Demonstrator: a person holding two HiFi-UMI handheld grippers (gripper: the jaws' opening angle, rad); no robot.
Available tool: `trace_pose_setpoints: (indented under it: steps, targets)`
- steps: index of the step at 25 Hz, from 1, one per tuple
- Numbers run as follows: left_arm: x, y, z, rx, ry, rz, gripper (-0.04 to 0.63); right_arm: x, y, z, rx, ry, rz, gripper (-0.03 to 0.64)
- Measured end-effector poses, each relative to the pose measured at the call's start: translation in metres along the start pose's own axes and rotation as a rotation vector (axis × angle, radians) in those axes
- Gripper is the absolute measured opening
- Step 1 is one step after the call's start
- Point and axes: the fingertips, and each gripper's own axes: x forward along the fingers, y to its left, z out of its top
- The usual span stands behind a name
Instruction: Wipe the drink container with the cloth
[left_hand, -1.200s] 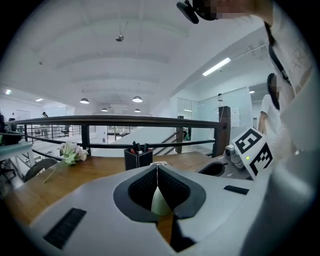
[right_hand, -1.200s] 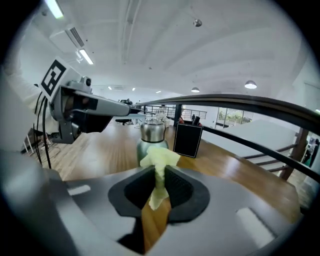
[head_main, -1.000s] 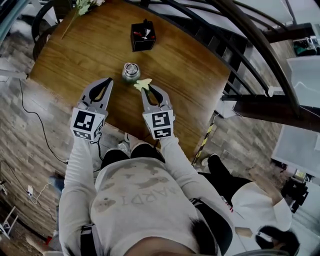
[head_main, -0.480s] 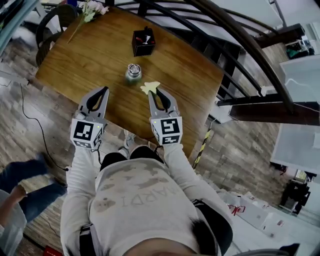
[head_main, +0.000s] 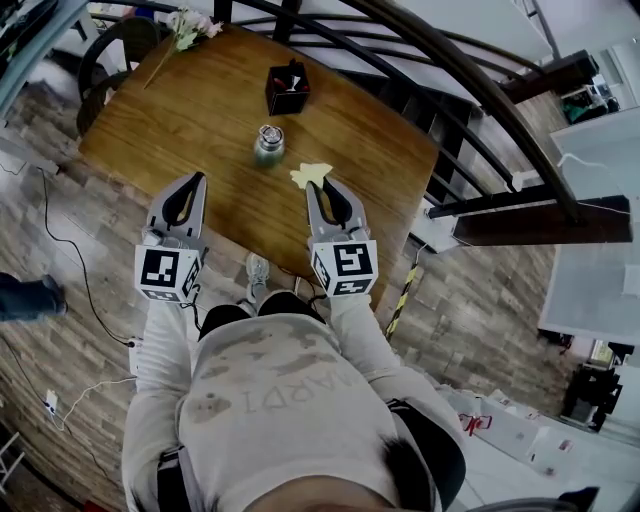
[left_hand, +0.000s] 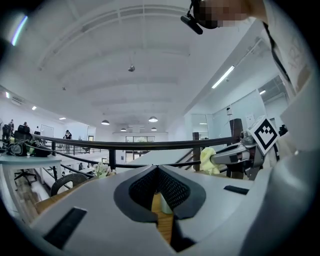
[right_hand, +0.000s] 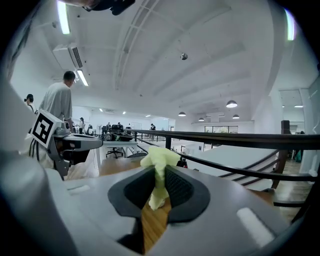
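– Right gripper view settles the grip: the right claw (right_hand: 159, 172) is pinched closed on the yellow cloth (right_hand: 158, 161), one tuft bunched above the tips and a tail hanging down between the jaws.

– And the left claw (left_hand: 159, 172)?

– Closed too, tips meeting, with nothing held. Through the slit behind its tips I see only table wood and a pale sliver I can't name.

– What has changed in the last second?

– Both claws have drawn back towards the person. A second ago the cloth sat just beside the container; now, in the head view, the cloth (head_main: 310, 174) at the tips of the right claw (head_main: 325, 184) is clear of it. The container (head_main: 268, 147) stands upright on the table (head_main: 180, 110), ahead of those tips and off to their left, and ahead and to the right of the left claw (head_main: 194, 181).

– So no wiping at the moment?

– I'd judge not. The cloth touches nothing, so either a pass is over or another approach is needed.

– Anything one view adds?

– Only the head view clearly shows the container, and a black box (head_main: 287, 88) beyond it. The left gripper view shows the clamped cloth (left_hand: 207, 160) side-on, off to its right.
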Motion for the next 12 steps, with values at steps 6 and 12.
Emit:
trace_pose_setpoints:
  steps: [6, 12]
  targets:
    - [-0.025, 0.000, 0.019, 0.011, -0.042, 0.029, 0.006, -0.024, 0.005, 0.024, 0.006, -0.056, -0.021, 0.072]
    - [-0.048, -0.004, 0.034, 0.017, -0.077, 0.057, 0.006, -0.051, 0.009, 0.044, 0.004, -0.102, -0.037, 0.072]
